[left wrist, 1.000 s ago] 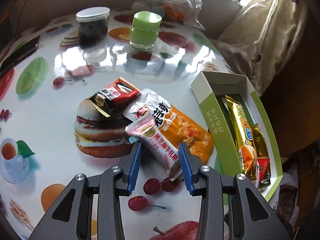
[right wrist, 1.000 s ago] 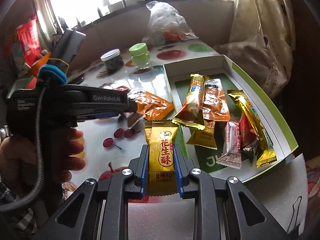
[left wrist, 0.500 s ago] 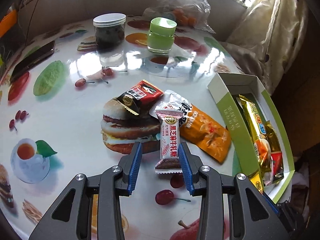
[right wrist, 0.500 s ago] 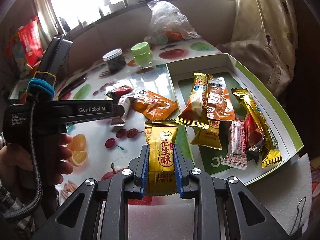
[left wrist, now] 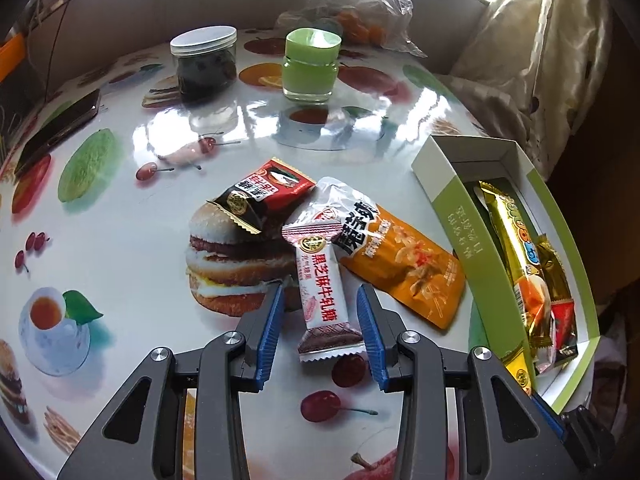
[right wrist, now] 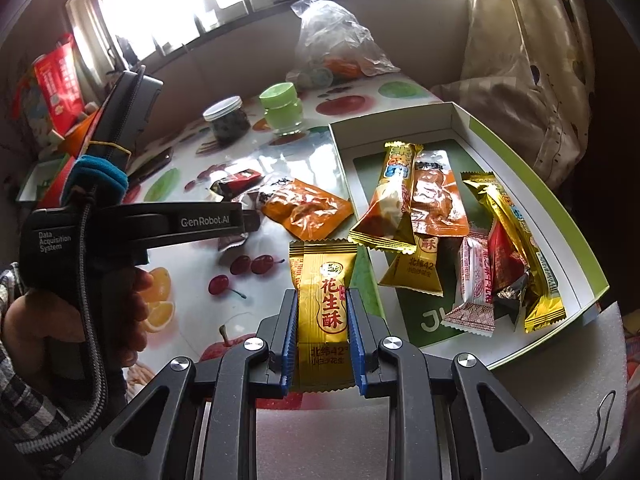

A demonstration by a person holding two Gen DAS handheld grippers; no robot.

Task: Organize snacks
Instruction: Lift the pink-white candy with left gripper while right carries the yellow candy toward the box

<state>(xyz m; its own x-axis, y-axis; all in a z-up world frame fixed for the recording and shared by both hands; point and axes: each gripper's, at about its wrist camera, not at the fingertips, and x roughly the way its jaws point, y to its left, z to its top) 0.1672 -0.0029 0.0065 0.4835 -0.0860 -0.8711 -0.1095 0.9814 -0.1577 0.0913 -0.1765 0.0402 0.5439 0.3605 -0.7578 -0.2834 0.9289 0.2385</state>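
My left gripper (left wrist: pixel 320 296) stands open low over the printed table. A pink-and-white candy bar (left wrist: pixel 320 280) lies lengthwise between its jaws. The right pad touches the bar's crimped end and a gap shows at the left pad. Beyond the bar lie a black-and-red candy (left wrist: pixel 264 196) and an orange packet (left wrist: pixel 404 264). My right gripper (right wrist: pixel 322 294) is shut on a gold peanut candy (right wrist: pixel 324 268), held upright above the near left corner of the green-and-white box (right wrist: pixel 520 184). Several snack packets lie in that box (left wrist: pixel 448 200).
A dark jar with a white lid (left wrist: pixel 204 64), a green jar (left wrist: pixel 310 68) and a plastic bag (left wrist: pixel 356 4) stand at the table's far side. A phone (left wrist: pixel 60 128) lies at the left. White foam (right wrist: pixel 560 380) lies under the box's near corner. A hand (right wrist: pixel 132 312) holds the left gripper.
The pink-and-white bar swung from slanting across the orange packet to pointing straight along the left jaws. The table scene shifted right in the left wrist view. The right gripper kept still.
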